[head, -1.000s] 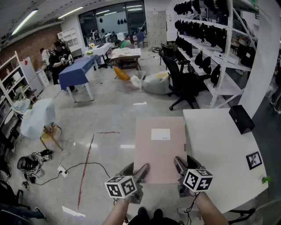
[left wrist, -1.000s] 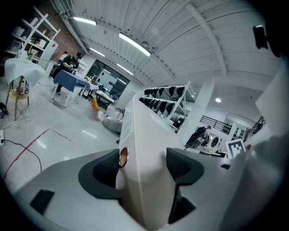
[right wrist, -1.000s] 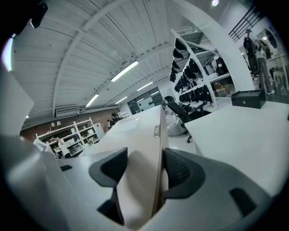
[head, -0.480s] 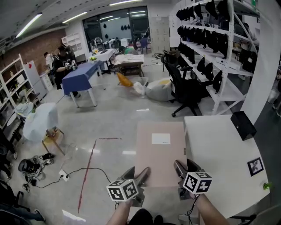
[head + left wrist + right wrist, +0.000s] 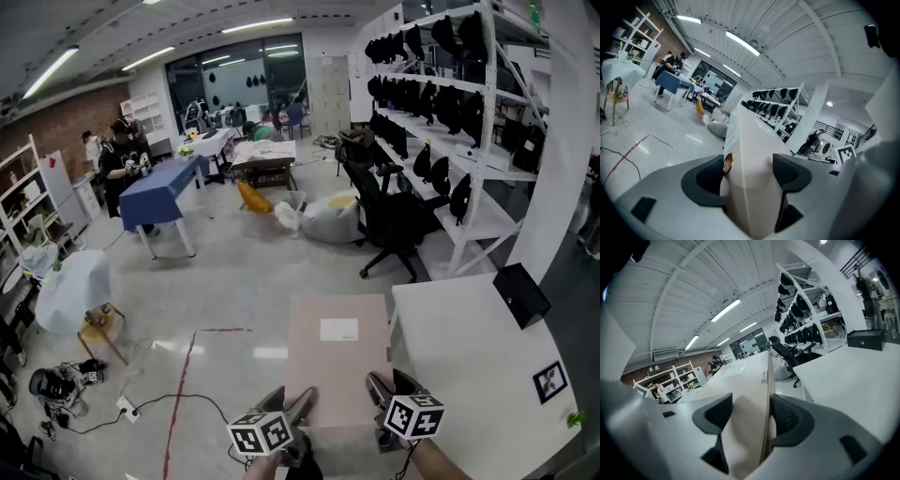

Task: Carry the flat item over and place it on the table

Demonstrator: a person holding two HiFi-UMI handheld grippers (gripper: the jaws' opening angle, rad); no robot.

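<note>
Fingers (image 5: 787, 174) of the left gripper (image 5: 302, 403) and right gripper (image 5: 379, 386) pinch the near edge of the flat box (image 5: 336, 361), level just beside the white table (image 5: 469, 366).

Right claw (image 5: 751, 413) has both jaws pressed on the flat beige panel (image 5: 745, 376), which runs straight out ahead, with a small label (image 5: 764, 376) on its edge. Just to the right is the white tabletop (image 5: 853, 376) with a black box (image 5: 865, 339) sitting on it. Shelving (image 5: 806, 315) and an office chair (image 5: 783, 355) are further back.
</note>
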